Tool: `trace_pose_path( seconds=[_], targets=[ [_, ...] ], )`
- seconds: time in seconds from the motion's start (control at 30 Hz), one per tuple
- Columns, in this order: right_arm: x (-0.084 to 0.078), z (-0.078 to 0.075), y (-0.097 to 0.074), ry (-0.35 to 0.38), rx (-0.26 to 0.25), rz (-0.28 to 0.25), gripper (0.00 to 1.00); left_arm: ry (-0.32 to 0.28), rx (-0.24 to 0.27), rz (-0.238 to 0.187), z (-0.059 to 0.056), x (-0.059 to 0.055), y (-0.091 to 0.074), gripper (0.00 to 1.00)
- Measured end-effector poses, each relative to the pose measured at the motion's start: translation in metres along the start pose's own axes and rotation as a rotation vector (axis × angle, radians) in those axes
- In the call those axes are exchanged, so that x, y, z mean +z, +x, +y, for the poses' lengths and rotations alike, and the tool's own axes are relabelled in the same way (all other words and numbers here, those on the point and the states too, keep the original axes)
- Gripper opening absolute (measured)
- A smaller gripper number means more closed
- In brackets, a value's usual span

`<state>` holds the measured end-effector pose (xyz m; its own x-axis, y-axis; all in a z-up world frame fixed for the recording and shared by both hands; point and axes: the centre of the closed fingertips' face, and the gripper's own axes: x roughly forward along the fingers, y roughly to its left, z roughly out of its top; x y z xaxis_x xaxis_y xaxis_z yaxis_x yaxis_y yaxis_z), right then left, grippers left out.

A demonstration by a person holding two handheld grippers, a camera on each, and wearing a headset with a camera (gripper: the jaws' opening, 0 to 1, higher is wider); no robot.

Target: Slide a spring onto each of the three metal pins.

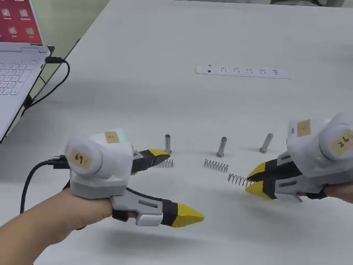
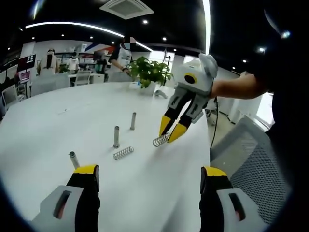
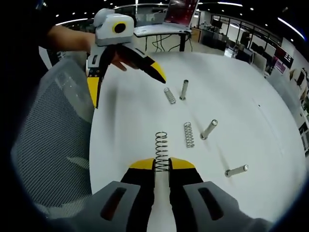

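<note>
Left gripper: your white, yellow-tipped left gripper hangs nearest you, jaws spread wide, front-left of the short silver middle pin.
Right gripper: your matching right gripper is pinching one end of a coiled steel spring, front-right of that pin.
Loose springs: second spring lies just in front of it, third spring off to its left.
Pins: left pin and right pin flank it, none sleeved yet.
Back: white power strip, well behind it.

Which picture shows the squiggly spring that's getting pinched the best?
The right gripper view. The pinched spring runs up the middle, its coils clear, one end between the tips of the right hand-held gripper. The head view shows it small, sticking out sideways from those tips. The left gripper view shows it tiny and far off.
</note>
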<state>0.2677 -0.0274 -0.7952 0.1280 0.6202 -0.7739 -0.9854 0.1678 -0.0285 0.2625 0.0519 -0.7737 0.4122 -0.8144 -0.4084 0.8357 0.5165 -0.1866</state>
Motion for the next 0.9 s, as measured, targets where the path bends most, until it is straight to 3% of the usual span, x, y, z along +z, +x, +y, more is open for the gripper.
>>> trace_pose_path(
  seconds=[0.37, 0.53, 0.9],
  targets=[
    [0.011, 0.010, 0.001, -0.060, 0.036, -0.014, 0.08, 0.054, -0.056, -0.012, -0.014, 0.012, 0.023, 0.62],
    [0.017, 0.012, 0.000, -0.081, 0.041, -0.023, 0.08, 0.049, -0.079, -0.020, -0.019, 0.015, 0.029, 0.50],
    [0.024, 0.017, -0.002, -0.110, 0.054, -0.035, 0.08, 0.070, -0.097, -0.044, -0.021, 0.025, 0.037, 0.31]
  ],
)
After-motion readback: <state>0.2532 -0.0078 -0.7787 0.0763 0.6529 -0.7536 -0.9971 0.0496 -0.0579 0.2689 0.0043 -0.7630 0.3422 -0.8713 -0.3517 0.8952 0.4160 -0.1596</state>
